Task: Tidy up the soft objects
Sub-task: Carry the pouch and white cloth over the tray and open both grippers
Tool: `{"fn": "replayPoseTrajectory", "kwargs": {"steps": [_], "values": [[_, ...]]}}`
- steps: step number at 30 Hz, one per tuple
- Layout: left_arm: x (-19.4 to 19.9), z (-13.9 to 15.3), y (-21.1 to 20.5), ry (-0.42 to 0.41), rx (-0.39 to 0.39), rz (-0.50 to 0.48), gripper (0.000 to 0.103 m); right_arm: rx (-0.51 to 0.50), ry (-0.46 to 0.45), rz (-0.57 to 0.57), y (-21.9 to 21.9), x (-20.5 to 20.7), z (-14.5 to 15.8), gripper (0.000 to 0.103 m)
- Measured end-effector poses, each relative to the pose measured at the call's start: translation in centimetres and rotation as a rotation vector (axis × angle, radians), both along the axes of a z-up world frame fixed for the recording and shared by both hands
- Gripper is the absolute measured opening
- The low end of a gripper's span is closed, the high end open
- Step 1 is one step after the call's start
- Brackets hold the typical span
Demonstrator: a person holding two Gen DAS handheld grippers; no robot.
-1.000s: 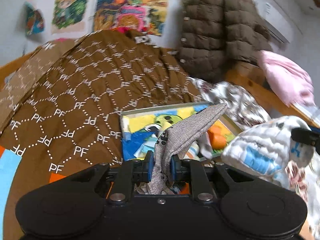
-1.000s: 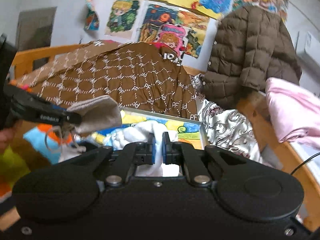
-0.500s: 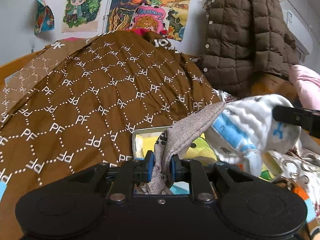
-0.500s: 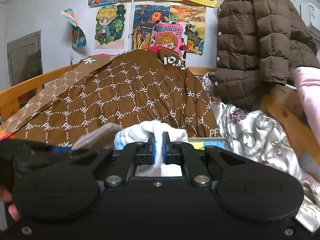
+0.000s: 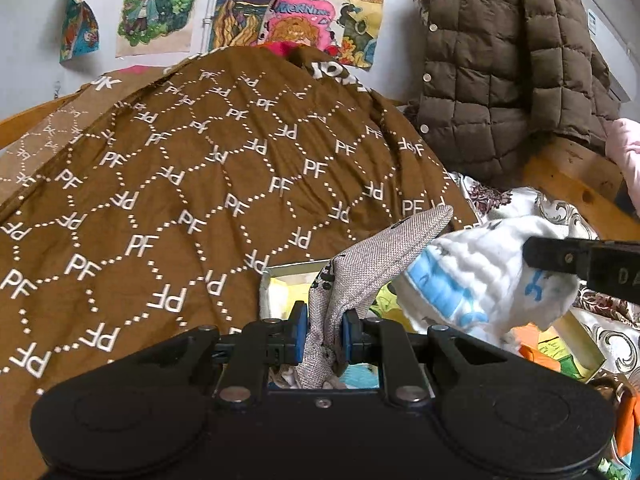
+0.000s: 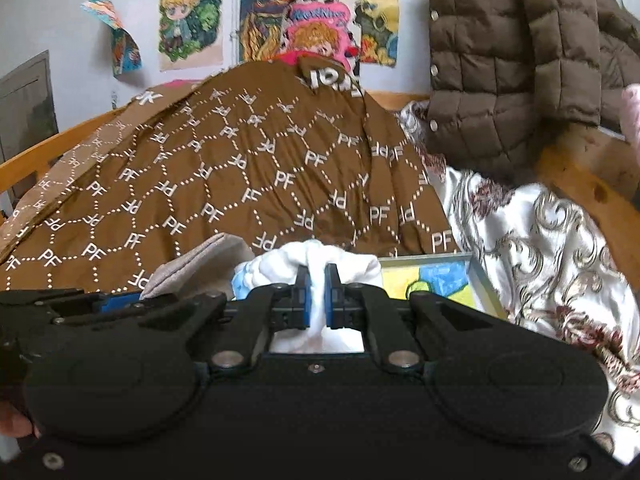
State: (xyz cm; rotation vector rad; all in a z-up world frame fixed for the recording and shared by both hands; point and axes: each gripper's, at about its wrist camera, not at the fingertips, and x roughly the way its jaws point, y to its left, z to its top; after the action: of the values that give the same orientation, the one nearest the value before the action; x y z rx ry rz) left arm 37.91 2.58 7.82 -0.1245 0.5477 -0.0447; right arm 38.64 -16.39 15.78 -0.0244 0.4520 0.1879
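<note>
The left gripper (image 5: 323,338) is pinching a grey woven cloth (image 5: 376,256) between its blue pads; the cloth is rising from the jaws and pointing toward 1 o'clock, its free corner lying over the brown PF-patterned blanket (image 5: 192,184). The right gripper (image 6: 316,300) is clamping a white quilted cloth with blue print (image 6: 320,258), which bunches up just above its closed pads.

In the left wrist view the white cloth (image 5: 480,276) is hanging at 3 o'clock from the other tool's black finger, touching or nearly touching the grey cloth's tip. In the right wrist view the grey cloth (image 6: 192,264) is sitting at 9 o'clock, just beside the white one.

Compared with a second ago, both tools have been lifted: the shallow framed tray with the yellow and blue drawing (image 5: 288,270), then filling the middle of the left view, is now mostly hidden behind the two cloths, with only its far edge and a right corner showing. The two cloths have also come closer together; earlier they were well apart. Both grips are unchanged.

A brown quilted jacket (image 5: 508,64) is hanging at 1 o'clock, with drawings (image 5: 156,4) on the wall at 11 o'clock.
</note>
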Motion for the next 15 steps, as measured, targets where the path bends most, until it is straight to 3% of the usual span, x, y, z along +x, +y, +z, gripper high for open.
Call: {"fn": "replayPoseTrajectory", "kwargs": {"steps": [15], "values": [[2.4,-2.3,-0.9,0.056,-0.002,-0.006,0.019,-0.083,0.113,-0.046,-1.3,4.5,-5.1,0.002]]}}
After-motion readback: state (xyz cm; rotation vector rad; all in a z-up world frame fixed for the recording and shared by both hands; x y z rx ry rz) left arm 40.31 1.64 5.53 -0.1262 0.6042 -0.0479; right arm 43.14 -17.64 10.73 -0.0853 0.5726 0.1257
